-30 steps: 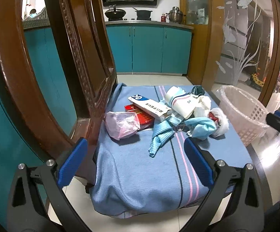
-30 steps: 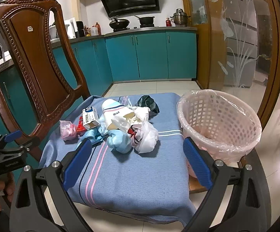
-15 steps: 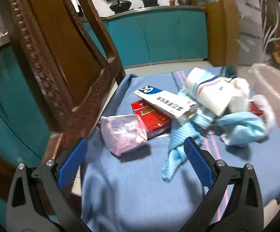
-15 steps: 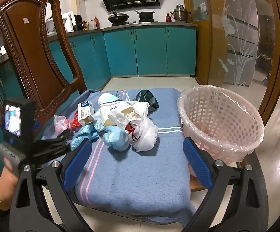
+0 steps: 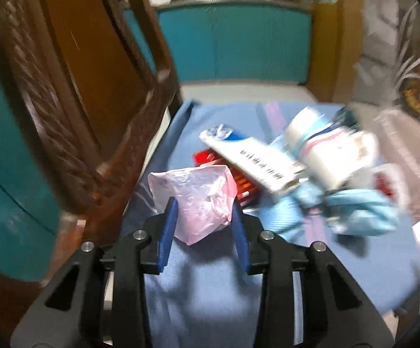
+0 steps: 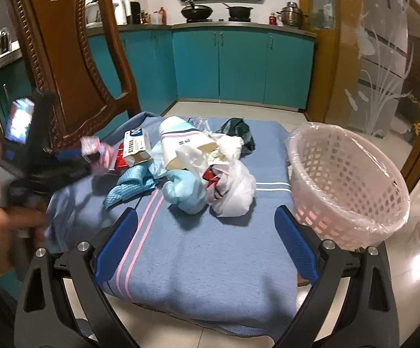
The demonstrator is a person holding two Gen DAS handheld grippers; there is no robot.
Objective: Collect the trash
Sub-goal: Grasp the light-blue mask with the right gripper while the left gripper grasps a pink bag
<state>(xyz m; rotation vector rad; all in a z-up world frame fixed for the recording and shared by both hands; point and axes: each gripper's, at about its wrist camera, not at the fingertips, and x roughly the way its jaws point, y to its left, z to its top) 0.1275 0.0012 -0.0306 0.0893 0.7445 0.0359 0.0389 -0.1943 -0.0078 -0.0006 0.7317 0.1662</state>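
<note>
A crumpled pink plastic bag point(image 5: 198, 194) lies at the left of the trash heap on the blue blanket point(image 6: 210, 261). My left gripper point(image 5: 204, 206) is closing, and its blue pads press the bag from both sides. The right wrist view shows the same gripper point(image 6: 88, 159) with the pink bag point(image 6: 99, 153) in it. Behind the bag lie a red box point(image 5: 241, 182), a white carton point(image 5: 253, 159), a paper cup point(image 5: 325, 150) and a light blue cloth point(image 5: 354, 214). My right gripper point(image 6: 207, 214) hangs open just before a white plastic bag point(image 6: 233, 191), holding nothing.
A pink lattice basket point(image 6: 354, 179) lined with clear plastic stands at the blanket's right edge. The carved wooden chair back point(image 6: 65, 43) rises close on the left. A dark green wrapper point(image 6: 238, 130) lies at the back of the heap. Teal cabinets and tiled floor lie beyond.
My left gripper moved forward and down to the pink bag and its wide jaws came together on it. The right gripper sank slightly and stayed open.
</note>
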